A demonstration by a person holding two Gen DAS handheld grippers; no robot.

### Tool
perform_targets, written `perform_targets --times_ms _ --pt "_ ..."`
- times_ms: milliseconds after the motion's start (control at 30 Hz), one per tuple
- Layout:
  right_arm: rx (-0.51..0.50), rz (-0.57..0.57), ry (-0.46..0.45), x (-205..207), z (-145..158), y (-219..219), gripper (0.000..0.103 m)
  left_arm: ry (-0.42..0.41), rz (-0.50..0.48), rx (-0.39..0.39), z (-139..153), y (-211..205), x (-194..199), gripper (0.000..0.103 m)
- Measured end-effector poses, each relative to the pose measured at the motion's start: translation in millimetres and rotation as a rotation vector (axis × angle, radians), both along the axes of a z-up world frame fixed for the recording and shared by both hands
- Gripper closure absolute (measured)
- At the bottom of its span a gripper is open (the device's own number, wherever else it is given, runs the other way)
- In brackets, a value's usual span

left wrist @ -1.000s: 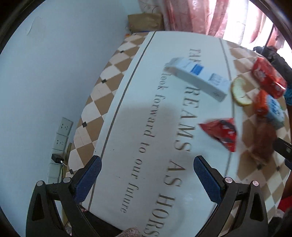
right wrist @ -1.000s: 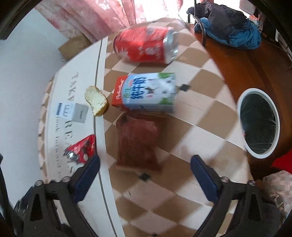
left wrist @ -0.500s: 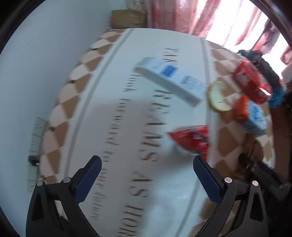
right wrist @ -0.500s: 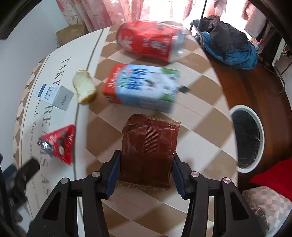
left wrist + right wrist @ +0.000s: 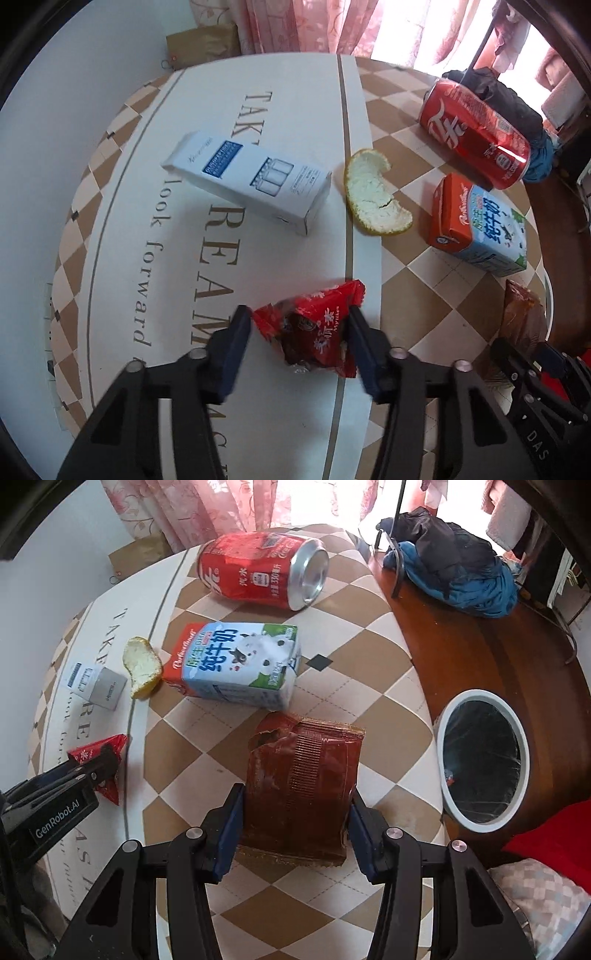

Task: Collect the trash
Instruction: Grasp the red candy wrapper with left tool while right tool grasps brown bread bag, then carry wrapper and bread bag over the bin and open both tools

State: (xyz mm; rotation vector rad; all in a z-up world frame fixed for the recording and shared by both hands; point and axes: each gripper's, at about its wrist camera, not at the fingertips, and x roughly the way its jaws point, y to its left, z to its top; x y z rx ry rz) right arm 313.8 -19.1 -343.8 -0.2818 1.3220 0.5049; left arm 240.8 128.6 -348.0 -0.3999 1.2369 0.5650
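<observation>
Trash is getting picked up on both sides at once! A second ago both sets of fingers hung spread wide above the desk with nothing between them; now both have dropped in and narrowed. The right gripper (image 5: 295, 812) has its fingers pressed to the two side edges of the brown packet (image 5: 301, 775), which lies flat on the checkered part of the desk (image 5: 184, 757), its torn end pointing away. The left gripper (image 5: 295, 332) pinches the red wrapper (image 5: 314, 328), crumpled between the blue pads (image 5: 236, 332) on the white lettered panel. Both grabs look set, so my read is that lifting comes next.

Beyond the packet, just touching its far end, the milk carton (image 5: 236, 664) lies on its side. Left of the carton sits the peel (image 5: 142, 666), and past that the white box (image 5: 247, 181). Farther back lies the red can (image 5: 258, 568), open end to the right. The bin (image 5: 480, 760), dark liner inside, stands off the right edge of the desk, near the right gripper — a short carry for the packet, a longer one for the wrapper.
</observation>
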Motion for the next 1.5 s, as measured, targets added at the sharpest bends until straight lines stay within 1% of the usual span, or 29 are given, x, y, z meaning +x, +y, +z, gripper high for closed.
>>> perform_targets --times_ms 67,133,300,433,500,633,700,733,800,867,1000,1100,1200,1300,1367,1433,1467,1500 --pt "0.021 0.011 -0.001 -2.8 3.5 1.9 0.049 -0.005 -0.001 0.011 4.5 -2.4 -3.6 0.061" --pt "0.040 0.022 -0.002 -7.3 8.0 2.3 0.049 -0.012 -0.001 0.041 11.7 -6.8 -9.9 0.061" --pt "0.075 0.055 -0.027 -20.0 25.1 0.8 0.049 -0.047 0.021 0.094 40.0 -14.9 -39.3 0.061" --pt "0.125 0.087 -0.056 -32.6 47.9 -4.9 0.049 -0.080 0.035 0.126 66.1 -22.6 -62.4 0.061" --pt "0.165 0.098 -0.067 -38.3 61.8 -10.7 0.049 -0.095 0.037 0.143 79.2 -29.8 -71.3 0.061" --pt "0.229 0.098 -0.089 -41.4 94.6 -30.4 0.049 -0.126 0.010 0.155 104.2 -47.9 -79.0 0.061" --pt "0.258 0.082 -0.098 -38.2 108.4 -42.9 0.049 -0.150 -0.012 0.172 119.8 -57.8 -76.5 0.061" --pt "0.278 0.066 -0.112 -35.2 120.7 -54.6 0.049 -0.165 -0.020 0.171 126.9 -62.1 -75.2 0.061" --pt "0.301 0.048 -0.130 -29.6 135.7 -69.8 0.049 -0.198 -0.043 0.175 143.7 -75.4 -68.0 0.061" --pt "0.329 0.017 -0.157 -20.9 155.7 -93.7 0.049 -0.229 -0.072 0.182 158.5 -88.6 -60.4 0.061" --pt "0.358 -0.034 -0.208 -4.0 186.9 -140.8 0.049 -0.297 -0.147 0.179 188.4 -126.1 -32.8 0.061" --pt "0.354 -0.071 -0.252 13.5 202.3 -179.2 0.049 -0.330 -0.206 0.171 200.2 -158.8 -3.4 0.061" --pt "0.327 -0.113 -0.269 36.1 200.8 -217.1 0.049 -0.347 -0.266 0.140 200.3 -192.7 31.6 0.061" --pt "0.278 -0.160 -0.266 62.5 184.3 -254.1 0.049 -0.340 -0.321 0.100 188.0 -225.2 69.8 0.061" --pt "0.243 -0.197 -0.241 82.0 163.0 -280.0 0.049 -0.323 -0.359 0.072 171.6 -248.5 99.5 0.061" --pt "0.216 -0.233 -0.210 100.3 139.6 -301.5 0.049 -0.303 -0.390 0.052 156.4 -266.4 121.2 0.061" --pt "0.201 -0.253 -0.182 113.9 121.3 -315.0 0.049 -0.283 -0.408 0.039 142.7 -277.3 137.2 0.061" --pt "0.198 -0.262 -0.167 119.9 111.5 -321.5 0.049 -0.268 -0.423 0.027 133.1 -286.9 147.8 0.061"
